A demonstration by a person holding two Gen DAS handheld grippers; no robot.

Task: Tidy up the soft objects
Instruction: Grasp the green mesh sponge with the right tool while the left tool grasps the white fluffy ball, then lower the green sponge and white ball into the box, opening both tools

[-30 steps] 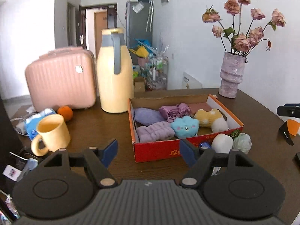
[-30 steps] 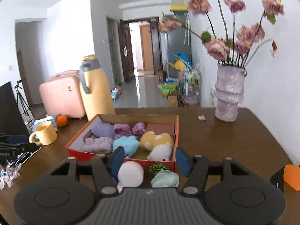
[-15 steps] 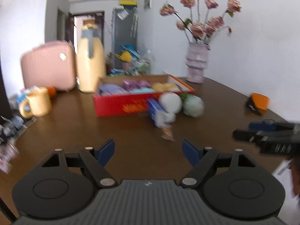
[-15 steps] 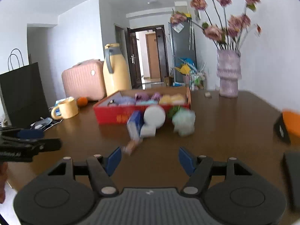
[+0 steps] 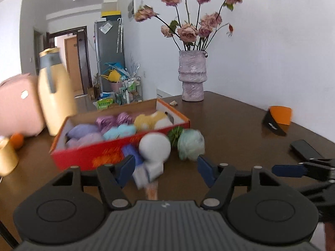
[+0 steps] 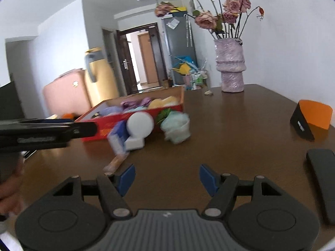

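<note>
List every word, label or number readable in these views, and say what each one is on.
None can be read.
Red cardboard box: orange print on its front, too blurred.
Black-and-orange wedge-shaped object: small white mark, too small.
Grey fridge: papers stuck on it, too small.

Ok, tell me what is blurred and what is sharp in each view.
Left wrist view: red box, white ball and yellow jug smear with motion blur; vase and left tongs stay sharp. Right wrist view: box and ball are soft, the table fairly crisp; both views bend straight lines.
</note>
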